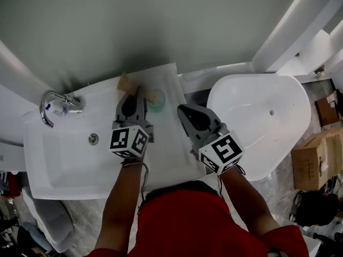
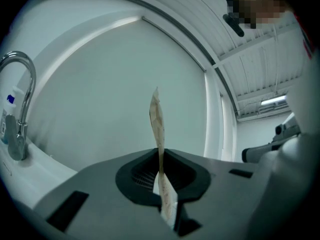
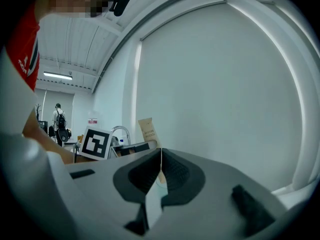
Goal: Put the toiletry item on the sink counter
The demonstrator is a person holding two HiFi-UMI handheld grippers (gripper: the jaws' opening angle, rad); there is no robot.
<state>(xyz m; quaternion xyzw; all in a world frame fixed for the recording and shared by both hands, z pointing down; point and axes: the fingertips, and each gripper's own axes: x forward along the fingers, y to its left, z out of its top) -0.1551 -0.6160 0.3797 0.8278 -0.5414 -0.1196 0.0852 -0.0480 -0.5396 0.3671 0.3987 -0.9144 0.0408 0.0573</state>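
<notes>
A flat tan toiletry tube (image 1: 126,82) is clamped in my left gripper (image 1: 133,92), above the back of the white sink counter (image 1: 172,149). In the left gripper view the tube (image 2: 158,129) stands edge-on, rising from between the shut jaws of my left gripper (image 2: 160,171). Just right of that gripper, a tan bit with a round teal part (image 1: 156,100) shows; I cannot tell whether it belongs to the tube. My right gripper (image 1: 185,111) hovers over the counter to the right, its jaws shut and holding nothing. From the right gripper (image 3: 161,156) the tube (image 3: 146,132) shows upright ahead.
The basin lies left of the counter, with a chrome faucet (image 1: 51,107) and a drain (image 1: 93,138). A large white bowl-shaped fixture (image 1: 257,127) stands to the right, with cardboard boxes (image 1: 313,157) on the floor beyond it. A plain wall runs behind the sink.
</notes>
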